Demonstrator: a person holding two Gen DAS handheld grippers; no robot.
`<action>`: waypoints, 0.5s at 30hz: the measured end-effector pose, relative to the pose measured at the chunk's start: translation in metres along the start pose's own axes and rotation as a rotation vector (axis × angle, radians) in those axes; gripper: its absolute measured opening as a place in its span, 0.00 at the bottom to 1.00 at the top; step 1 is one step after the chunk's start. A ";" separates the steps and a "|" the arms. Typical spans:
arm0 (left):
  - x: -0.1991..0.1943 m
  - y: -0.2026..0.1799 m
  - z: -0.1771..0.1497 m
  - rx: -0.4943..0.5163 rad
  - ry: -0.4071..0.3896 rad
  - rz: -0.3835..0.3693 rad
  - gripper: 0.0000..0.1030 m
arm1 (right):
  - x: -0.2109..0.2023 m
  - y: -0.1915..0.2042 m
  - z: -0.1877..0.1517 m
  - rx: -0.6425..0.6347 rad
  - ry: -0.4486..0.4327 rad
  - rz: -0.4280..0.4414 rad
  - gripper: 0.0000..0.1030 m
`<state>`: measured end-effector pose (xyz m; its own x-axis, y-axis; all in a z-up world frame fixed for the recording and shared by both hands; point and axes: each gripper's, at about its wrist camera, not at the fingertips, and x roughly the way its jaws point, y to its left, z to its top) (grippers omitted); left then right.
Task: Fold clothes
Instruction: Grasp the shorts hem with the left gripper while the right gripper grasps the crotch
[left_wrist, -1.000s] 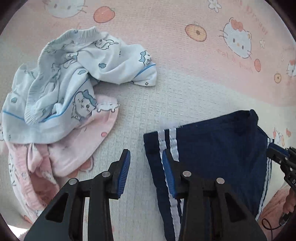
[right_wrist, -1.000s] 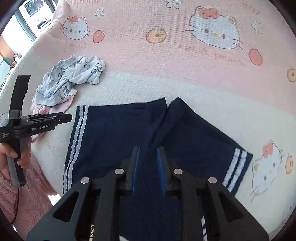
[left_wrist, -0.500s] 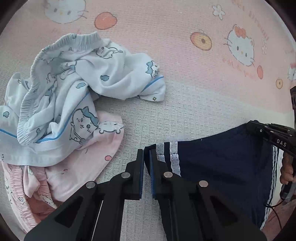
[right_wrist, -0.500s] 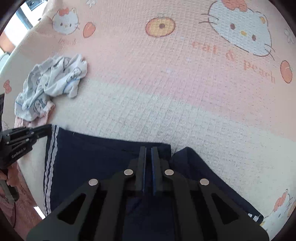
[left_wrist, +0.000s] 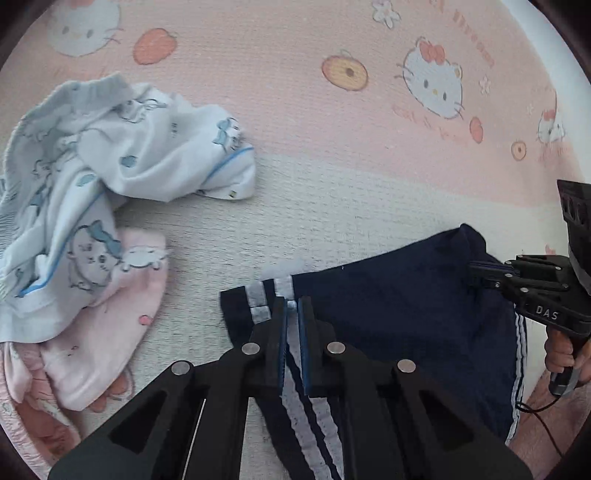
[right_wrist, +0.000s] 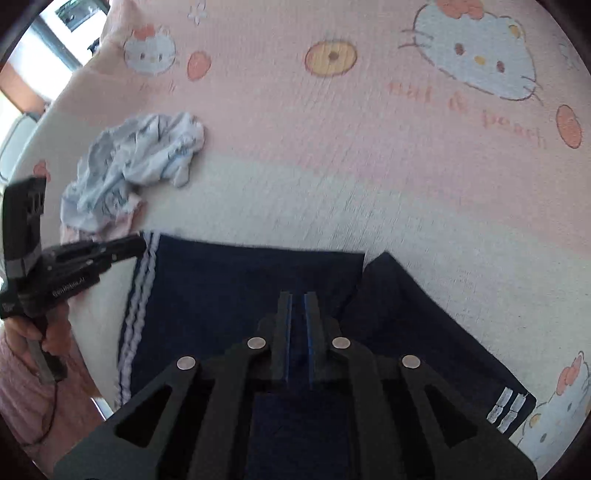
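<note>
Fold barely started, by the look of it. The navy blue shorts with white side stripes (right_wrist: 236, 295) lie mostly flat on the pink-and-cream cartoon-print bed cover (left_wrist: 332, 192), both legs spread w/ a gap between them just ahead and right of the right claw (right_wrist: 297, 306).

Left claw (left_wrist: 291, 314) is clenched on the striped corner of the shorts; white stripe cloth shows between its blue pads, and the corner looks slightly lifted and curled. Right claw sits over the mid part of the shorts, near the crotch, pads nearly together w/ dark cloth between them, so prob. pinching fabric (can't tell for sure).

Left: the actual fold of the shorts, then the crumpled pale blue cartoon-print garment (left_wrist: 122, 173) and the pink garment (left_wrist: 107, 325) under it, both heaped ahead-left of the left claw, untouched.
</note>
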<state>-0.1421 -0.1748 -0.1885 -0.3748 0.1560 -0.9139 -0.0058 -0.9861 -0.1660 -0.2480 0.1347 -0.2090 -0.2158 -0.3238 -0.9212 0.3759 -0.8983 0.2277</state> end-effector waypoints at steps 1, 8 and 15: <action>0.006 -0.004 0.000 0.013 0.013 0.046 0.07 | 0.010 -0.005 -0.002 -0.001 0.018 -0.021 0.06; -0.025 -0.009 0.005 0.010 -0.014 -0.003 0.07 | -0.068 -0.039 -0.014 0.160 -0.193 0.027 0.08; -0.015 -0.143 0.020 0.268 -0.003 -0.230 0.07 | -0.090 -0.094 -0.091 0.294 -0.095 -0.174 0.09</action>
<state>-0.1539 -0.0377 -0.1441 -0.3378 0.3760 -0.8628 -0.3331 -0.9052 -0.2641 -0.1822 0.2755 -0.1762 -0.3419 -0.1723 -0.9238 0.0531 -0.9850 0.1641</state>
